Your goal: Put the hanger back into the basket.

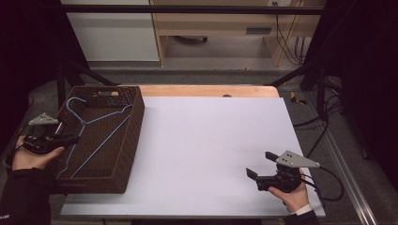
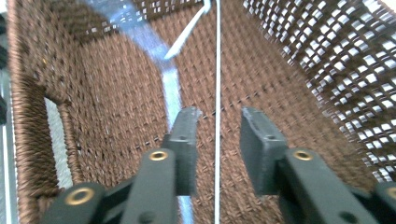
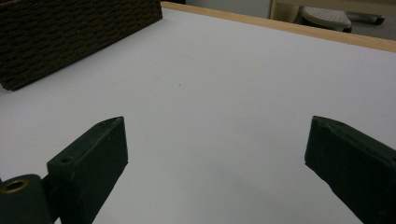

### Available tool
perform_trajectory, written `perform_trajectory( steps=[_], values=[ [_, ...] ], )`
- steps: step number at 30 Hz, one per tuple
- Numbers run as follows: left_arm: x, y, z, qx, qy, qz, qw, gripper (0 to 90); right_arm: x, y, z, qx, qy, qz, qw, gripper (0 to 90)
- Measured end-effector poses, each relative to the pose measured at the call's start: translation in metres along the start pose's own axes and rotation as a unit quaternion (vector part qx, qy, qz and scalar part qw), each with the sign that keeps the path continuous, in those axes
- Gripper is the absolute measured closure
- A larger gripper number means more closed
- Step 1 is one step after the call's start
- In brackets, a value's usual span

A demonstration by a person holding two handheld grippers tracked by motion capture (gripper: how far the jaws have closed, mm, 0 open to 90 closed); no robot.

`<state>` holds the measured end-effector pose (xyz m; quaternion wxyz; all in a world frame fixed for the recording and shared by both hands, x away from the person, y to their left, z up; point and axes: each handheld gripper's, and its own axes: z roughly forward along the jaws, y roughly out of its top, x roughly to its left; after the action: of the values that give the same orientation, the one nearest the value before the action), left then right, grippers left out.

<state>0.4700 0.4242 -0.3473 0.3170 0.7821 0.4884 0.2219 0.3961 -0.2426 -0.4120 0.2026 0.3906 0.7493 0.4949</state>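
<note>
Table: a wooden top (image 1: 206, 90) covered by a white sheet (image 1: 206, 150); the bare wood shows as a strip along the far edge.
Basket: a dark brown woven basket (image 1: 133, 126) stands at the table's left edge, reaching from the far left corner almost to the near edge; a handle slot is cut in its far wall. In the right gripper view its outer wall (image 3: 79, 32) fills the upper left corner.
Hanger: a light blue wire hanger (image 1: 101, 136) lies inside the basket, hook toward the far left corner, its long bar running diagonally toward the near left corner. In the left gripper view it shows as a blurred blue band (image 2: 170, 88) on the basket floor, with a thin pale wire crossing upright between the jaws.
Left gripper: the left gripper (image 1: 70, 139) is held by a hand (image 1: 30, 157) over the basket's left wall, pointing in over the basket. In its own view the left gripper (image 2: 219, 140) has its jaws a little apart, released, with the thin wire passing between them; whether they touch the wire I cannot tell.
Right gripper: the right gripper (image 1: 260, 165) is held by the other hand (image 1: 293, 194) near the sheet's near right corner, pointing left. In its own view the right gripper (image 3: 215, 154) has its jaws spread wide, released, above bare white sheet.
Gap: the two grippers are well apart, at opposite sides of the table.
</note>
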Motion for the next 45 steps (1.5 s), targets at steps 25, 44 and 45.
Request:
perform_trajectory(
  steps=[25, 44, 45],
  values=[
    [-0.134, -0.014, -0.019, -0.191, -0.093, 0.001, 0.9772, 12.0, -0.004, 0.002, -0.005, -0.015, -0.012, 0.004, 0.9998, 5.2],
    [-0.191, -0.032, 0.019, -0.176, -0.134, 0.043, 0.9743, 7.4, -0.016, -0.004, -0.010, -0.031, -0.028, 0.021, 0.9989, 4.7],
    [-0.192, -0.032, 0.020, -0.174, -0.134, 0.046, 0.9745, 7.4, -0.017, -0.005, -0.010, -0.032, -0.028, 0.021, 0.9989, 4.7]
  ],
)
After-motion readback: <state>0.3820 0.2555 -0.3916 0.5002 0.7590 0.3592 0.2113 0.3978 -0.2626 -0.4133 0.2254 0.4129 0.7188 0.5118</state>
